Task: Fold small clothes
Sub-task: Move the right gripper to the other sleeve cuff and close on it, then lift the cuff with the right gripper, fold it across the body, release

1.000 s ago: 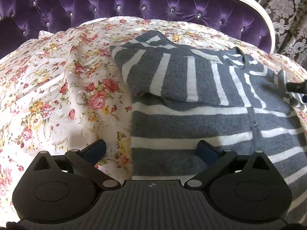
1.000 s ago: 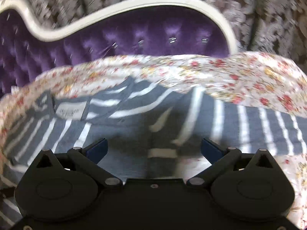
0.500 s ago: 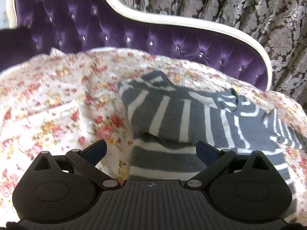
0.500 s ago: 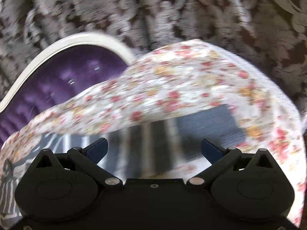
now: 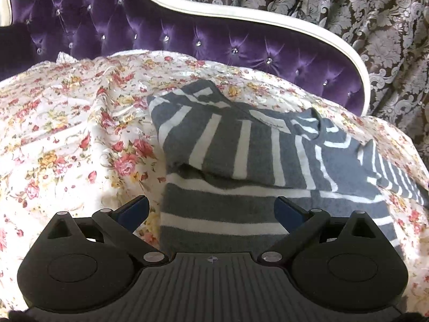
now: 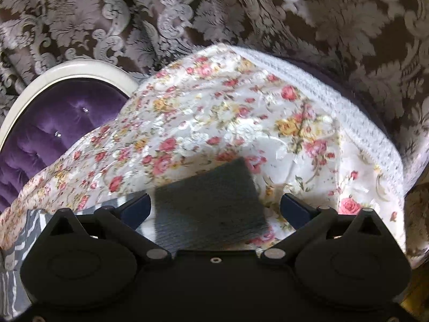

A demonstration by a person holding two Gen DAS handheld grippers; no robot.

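Observation:
A small grey sweater with white stripes (image 5: pixel 241 161) lies on the floral bedspread (image 5: pixel 67 134), its left sleeve folded across the chest. My left gripper (image 5: pixel 211 209) is open and empty, held above the sweater's lower hem. In the right wrist view my right gripper (image 6: pixel 214 206) is open and empty over the grey cuff end of the other sleeve (image 6: pixel 209 201), which lies stretched out on the bedspread (image 6: pixel 228 112). Part of the sweater's striped body (image 6: pixel 16 241) shows at the left edge.
A purple tufted headboard with a white frame (image 5: pixel 214 43) stands behind the bed. Patterned curtains (image 5: pixel 348 8) hang beyond it. The bed's lace-trimmed edge (image 6: pixel 348 112) drops off close beyond the sleeve cuff.
My left gripper has pulled back and tilted up from the sweater. My right gripper has swung right, from over the sweater's body to the sleeve cuff near the bed edge.

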